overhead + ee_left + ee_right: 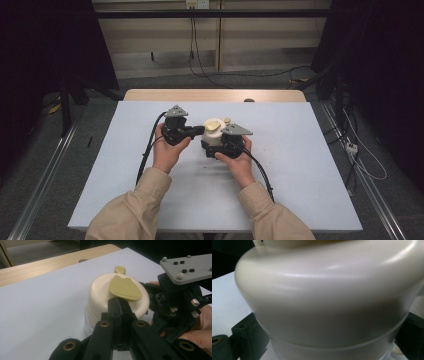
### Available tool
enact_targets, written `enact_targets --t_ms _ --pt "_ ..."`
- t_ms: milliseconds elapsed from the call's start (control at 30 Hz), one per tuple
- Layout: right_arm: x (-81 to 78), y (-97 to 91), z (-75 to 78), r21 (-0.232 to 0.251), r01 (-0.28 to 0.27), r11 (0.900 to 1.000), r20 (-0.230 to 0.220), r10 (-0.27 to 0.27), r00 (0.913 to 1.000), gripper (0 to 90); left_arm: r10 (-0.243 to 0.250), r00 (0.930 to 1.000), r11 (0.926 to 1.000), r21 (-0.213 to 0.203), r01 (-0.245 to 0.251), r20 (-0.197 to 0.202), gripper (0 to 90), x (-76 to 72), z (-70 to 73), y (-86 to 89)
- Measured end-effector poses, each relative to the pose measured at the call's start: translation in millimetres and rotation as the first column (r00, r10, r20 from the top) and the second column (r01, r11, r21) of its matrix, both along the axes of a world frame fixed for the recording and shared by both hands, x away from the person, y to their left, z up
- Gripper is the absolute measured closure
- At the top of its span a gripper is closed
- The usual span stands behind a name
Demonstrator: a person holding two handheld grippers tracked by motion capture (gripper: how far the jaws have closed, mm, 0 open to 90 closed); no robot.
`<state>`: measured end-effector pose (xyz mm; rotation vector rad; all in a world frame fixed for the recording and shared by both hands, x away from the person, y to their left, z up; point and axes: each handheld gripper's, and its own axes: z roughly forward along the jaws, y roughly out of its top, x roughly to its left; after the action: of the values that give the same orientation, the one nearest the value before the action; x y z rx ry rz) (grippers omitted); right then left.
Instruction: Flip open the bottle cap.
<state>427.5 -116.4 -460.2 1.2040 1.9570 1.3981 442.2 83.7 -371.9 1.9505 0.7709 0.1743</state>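
So we've got a round cream plastic container with a domed lid (214,134) sitting near the middle of the pale blue-white surface (300,165), a bit toward the far side, and both grippers are on it. Our left gripper (119,307) has its jaws pressed together right at the near edge of the olive-green flat tab (125,288) on top of the lid; from the left gripper view it looks clamped on that tab's edge, though the pinch point is partly hidden by the jaws themselves. Our right gripper (226,146) is wrapped around the container's lower body, a jaw on each side in the right gripper view, so we'd call it clamped on the container to steady it.

What could go wrong: that grip on the tab is thin, just the lip, so if we pull up or twist it could slip off. If the right gripper squeezes the smooth curved wall too low or too loosely, the whole container could tip or skid instead of the lid giving way. The tab could also bend if we lever it hard.

As for what's inside, we can't tell, since the lid is on and the walls are opaque. A small olive-green round knob (120,269) sits at the far side of the lid
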Motion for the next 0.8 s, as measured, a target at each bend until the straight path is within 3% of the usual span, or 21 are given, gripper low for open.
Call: enact_targets --t_ms 800 --pt "0.1 0.3 -0.2 -0.002 0.001 1.0 -0.003 -0.001 1.0 3.0 0.007 1.0 1.0 -0.005 -0.007 0.002 90.0 1.6 1.6 -0.6"
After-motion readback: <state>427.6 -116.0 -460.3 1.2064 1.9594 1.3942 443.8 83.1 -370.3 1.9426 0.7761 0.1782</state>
